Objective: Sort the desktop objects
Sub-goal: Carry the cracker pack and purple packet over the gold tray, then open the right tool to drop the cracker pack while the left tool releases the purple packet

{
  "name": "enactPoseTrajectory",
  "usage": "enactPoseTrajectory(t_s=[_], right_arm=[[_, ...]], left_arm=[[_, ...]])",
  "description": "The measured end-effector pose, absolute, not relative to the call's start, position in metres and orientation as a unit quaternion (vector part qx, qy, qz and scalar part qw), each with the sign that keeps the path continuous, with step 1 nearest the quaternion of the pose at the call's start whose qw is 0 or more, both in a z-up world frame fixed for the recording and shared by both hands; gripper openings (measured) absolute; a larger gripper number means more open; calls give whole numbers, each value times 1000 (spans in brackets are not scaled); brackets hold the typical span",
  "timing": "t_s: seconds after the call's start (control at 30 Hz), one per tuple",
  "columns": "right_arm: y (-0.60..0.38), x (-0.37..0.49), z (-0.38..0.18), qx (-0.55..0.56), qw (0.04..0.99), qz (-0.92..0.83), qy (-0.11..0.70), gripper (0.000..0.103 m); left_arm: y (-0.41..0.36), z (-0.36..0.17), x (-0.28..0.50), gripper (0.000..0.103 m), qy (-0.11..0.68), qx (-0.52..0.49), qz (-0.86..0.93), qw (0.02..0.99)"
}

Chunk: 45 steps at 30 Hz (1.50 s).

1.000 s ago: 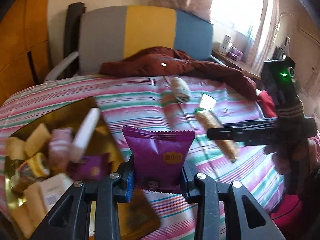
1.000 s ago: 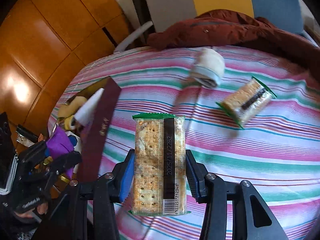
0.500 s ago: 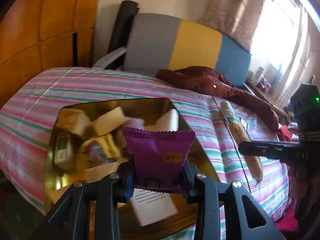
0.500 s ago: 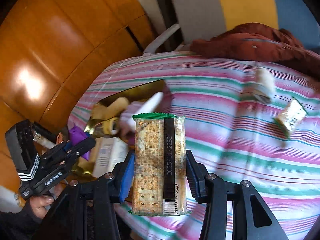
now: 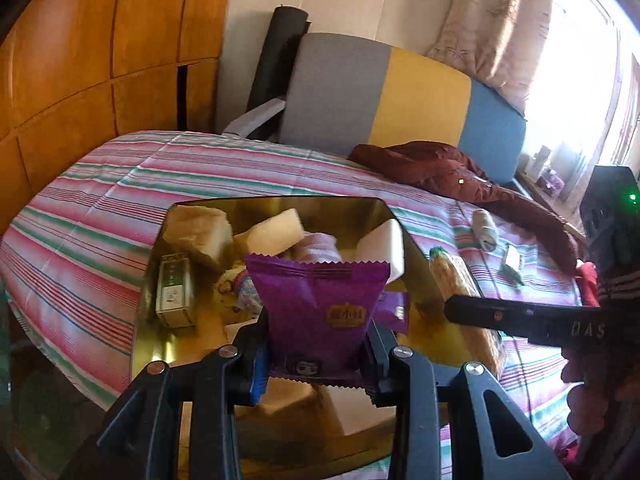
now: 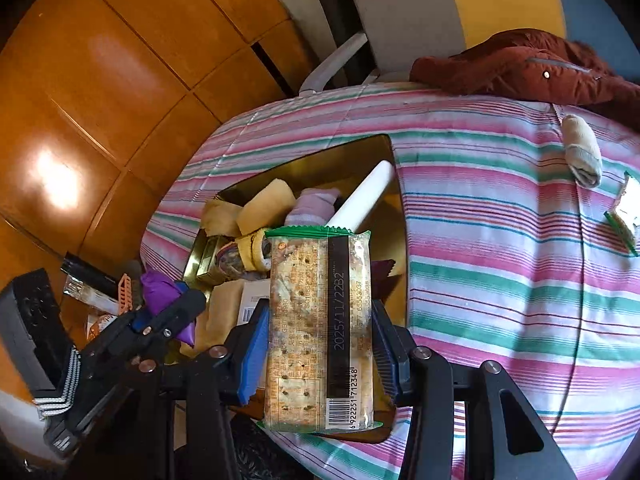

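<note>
Both tongs now hang over the gold tray (image 5: 404, 236), left tongs (image 5: 318, 354) gripping a purple packet (image 5: 320, 304), right tongs (image 6: 320, 344) a cracker pack (image 6: 320, 328)

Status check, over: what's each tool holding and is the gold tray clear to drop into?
Left tool shut on purple snack packet. Right tool shut on cracker packet. Both over gold tray. Tray crowded; nothing blocks the drop.
</note>
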State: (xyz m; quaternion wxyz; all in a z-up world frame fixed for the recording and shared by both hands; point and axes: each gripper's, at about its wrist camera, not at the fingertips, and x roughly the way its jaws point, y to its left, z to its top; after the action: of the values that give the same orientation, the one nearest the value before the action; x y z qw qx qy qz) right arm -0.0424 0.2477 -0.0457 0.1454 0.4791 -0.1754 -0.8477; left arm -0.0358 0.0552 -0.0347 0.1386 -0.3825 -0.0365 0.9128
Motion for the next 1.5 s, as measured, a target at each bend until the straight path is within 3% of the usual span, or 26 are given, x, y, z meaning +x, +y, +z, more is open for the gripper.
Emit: enactPoseTrajectory(t_s=[0.6,1.13,1.5], right_arm=[[228,-53,-63,493,132,-844,-164,50],[231,-34,-56,470,103,-864,-146,81],[232,-23,-54,464,82,-873,-128,88]], left_arm=[[47,-41,-46,38,-28,-386,919,79],[47,-46,-44,43,-19,-399,914,68],[44,-45,-39,47,-28,-406,910,79]])
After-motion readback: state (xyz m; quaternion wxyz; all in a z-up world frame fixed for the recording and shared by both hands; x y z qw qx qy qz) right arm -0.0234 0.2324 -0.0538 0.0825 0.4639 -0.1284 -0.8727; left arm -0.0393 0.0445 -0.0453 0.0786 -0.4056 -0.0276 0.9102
